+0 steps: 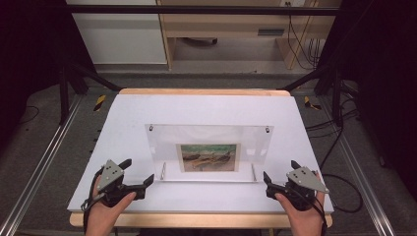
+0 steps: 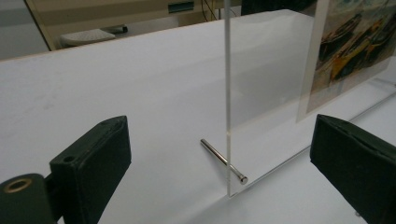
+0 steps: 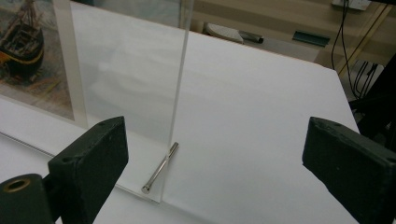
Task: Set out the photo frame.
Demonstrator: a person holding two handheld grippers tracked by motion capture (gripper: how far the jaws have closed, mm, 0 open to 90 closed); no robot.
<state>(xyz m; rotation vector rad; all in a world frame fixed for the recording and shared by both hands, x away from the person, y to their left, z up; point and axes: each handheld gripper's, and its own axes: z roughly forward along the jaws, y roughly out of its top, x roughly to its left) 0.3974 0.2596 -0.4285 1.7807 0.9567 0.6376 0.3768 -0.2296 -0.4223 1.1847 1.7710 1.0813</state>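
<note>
The left gripper (image 1: 139, 177) rests low on a white table (image 1: 128, 118), held in a person's left hand (image 1: 105, 211) at the near left corner. Its two black jaws stand wide apart with nothing between them. The right gripper (image 1: 280, 175) sits at the near right, in the person's right hand (image 1: 300, 209), jaws equally wide and empty. A grey three-cornered plate (image 1: 109, 172) tops each gripper.

Between the two grippers, near the table's middle, stands a clear acrylic picture frame (image 1: 209, 135), upright and facing the person. A small picture (image 1: 208, 157) of boats in greens and browns sits in its lower centre. Two small screws mark its upper corners.

In the left gripper view, the frame's near edge (image 2: 228, 93) rises just ahead of the open jaws, with a thin metal pin (image 2: 224, 161) passing through its base as a foot. In the right gripper view, the frame's other edge (image 3: 180, 70) stands ahead of the jaws with a matching pin (image 3: 160, 168) at its foot. Neither gripper touches the frame.

Beyond the table lie a grey floor, pale wooden furniture (image 1: 221, 24), hanging cables (image 1: 305, 44) and a black metal rig (image 1: 64, 83) at both sides.
</note>
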